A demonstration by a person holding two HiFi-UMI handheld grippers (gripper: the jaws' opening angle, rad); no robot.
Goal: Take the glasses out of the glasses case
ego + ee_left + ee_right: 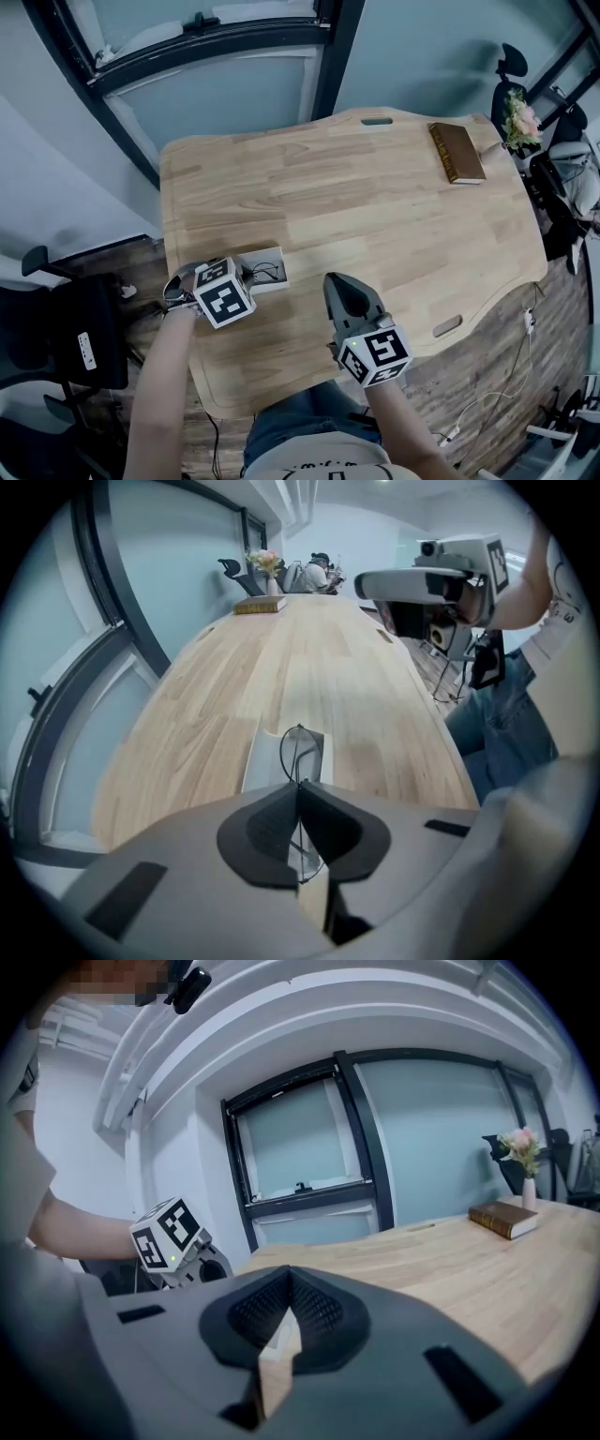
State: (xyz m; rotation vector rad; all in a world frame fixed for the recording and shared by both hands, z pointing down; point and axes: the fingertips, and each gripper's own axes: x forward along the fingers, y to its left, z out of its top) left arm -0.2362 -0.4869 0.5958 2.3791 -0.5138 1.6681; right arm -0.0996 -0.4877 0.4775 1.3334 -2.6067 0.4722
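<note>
the glasses point(298, 752) are a thin dark wire frame, pinched in my left gripper point(300, 785). its two dark pads are closed together on the wire. one round lens loop sticks out past the tips and another bit of frame shows in the slit between the pads. the loop hangs right over the white glasses case point(255, 761), which lies open on the table just beyond my jaws. i cannot tell whether the far end of the frame is touching the case or clear of it.

from the head view the case sits near the table's near left edge, with my left gripper tilted steeply down over its left end.

my right gripper point(289, 1274) is off to the right of the case, apart from it, above the near edge of the table. it points out across the wood at a shallow angle. its pads meet at the tips, and only bare wood shows through the narrow slit lower down.

the table point(375, 216) is pale wood with rounded corners. a brown book point(457, 152) lies flat near its far right corner, well apart from the case, and a small vase of flowers point(521, 120) stands just beyond the book. a black chair point(75, 328) stands on the floor to my left.
</note>
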